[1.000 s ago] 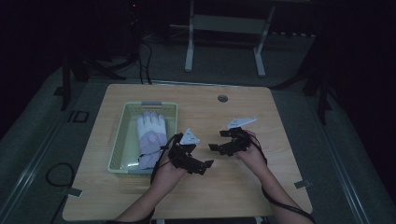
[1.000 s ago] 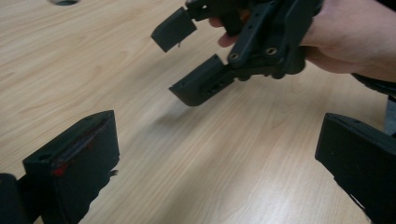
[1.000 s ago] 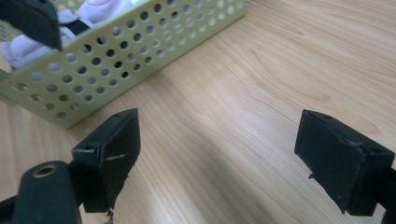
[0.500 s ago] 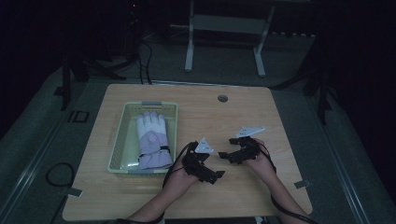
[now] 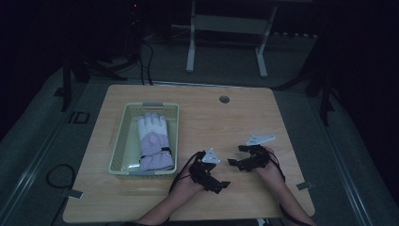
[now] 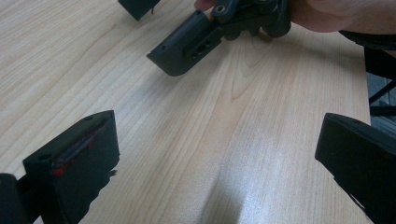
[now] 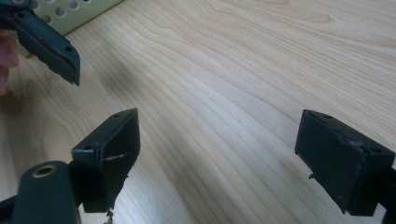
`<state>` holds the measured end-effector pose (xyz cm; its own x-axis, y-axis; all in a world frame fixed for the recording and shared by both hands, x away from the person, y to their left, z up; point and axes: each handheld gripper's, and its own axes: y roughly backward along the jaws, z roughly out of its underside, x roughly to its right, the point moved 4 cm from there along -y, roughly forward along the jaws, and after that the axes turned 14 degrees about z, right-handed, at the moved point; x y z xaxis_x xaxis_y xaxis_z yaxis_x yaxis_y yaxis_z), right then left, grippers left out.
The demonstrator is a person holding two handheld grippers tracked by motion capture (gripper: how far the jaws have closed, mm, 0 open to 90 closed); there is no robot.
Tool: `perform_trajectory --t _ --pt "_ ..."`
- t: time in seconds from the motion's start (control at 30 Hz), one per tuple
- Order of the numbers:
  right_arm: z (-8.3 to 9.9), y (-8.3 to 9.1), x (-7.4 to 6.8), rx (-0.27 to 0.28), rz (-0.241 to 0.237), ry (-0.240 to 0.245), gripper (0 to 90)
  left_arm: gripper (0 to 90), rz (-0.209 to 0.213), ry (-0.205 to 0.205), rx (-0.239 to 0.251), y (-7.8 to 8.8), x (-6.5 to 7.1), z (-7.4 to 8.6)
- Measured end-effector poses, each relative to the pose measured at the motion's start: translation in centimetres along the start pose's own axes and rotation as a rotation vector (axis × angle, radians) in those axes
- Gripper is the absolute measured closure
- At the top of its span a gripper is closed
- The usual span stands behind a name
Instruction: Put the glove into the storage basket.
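Left gripper [image 5: 221, 181], right gripper [image 5: 237, 162]: jaws apart, empty, near table [image 5: 244, 117] front edge; basket [image 5: 120, 146] well left.

1. The left gripper [image 5: 225, 184] is drawing back from beside the basket [image 5: 121, 141] toward the table's [image 5: 197, 117] near edge.
2. The right gripper [image 5: 235, 155] is pulling nearer the person, lower over the wood.
3. Both forearms are retreating, so less of them is showing.

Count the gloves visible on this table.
1. The glove lies in the basket on the table's left side; another could be hidden beneath it.
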<state>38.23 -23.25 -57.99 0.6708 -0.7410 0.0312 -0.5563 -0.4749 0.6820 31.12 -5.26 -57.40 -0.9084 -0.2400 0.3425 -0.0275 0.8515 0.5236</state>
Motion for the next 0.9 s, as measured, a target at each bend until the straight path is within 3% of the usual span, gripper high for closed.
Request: perform_trajectory --t 0.57,0.9 --pt "2.3 1.6 0.8 0.015 0.036 -0.009 14.0 0.0 0.024 -0.008 -0.003 -0.5 0.2 0.7" --pt "2.6 1.5 1.0 0.012 0.046 -0.015 13.9 0.0 0.020 -0.011 -0.005 -0.6 0.2 0.9"
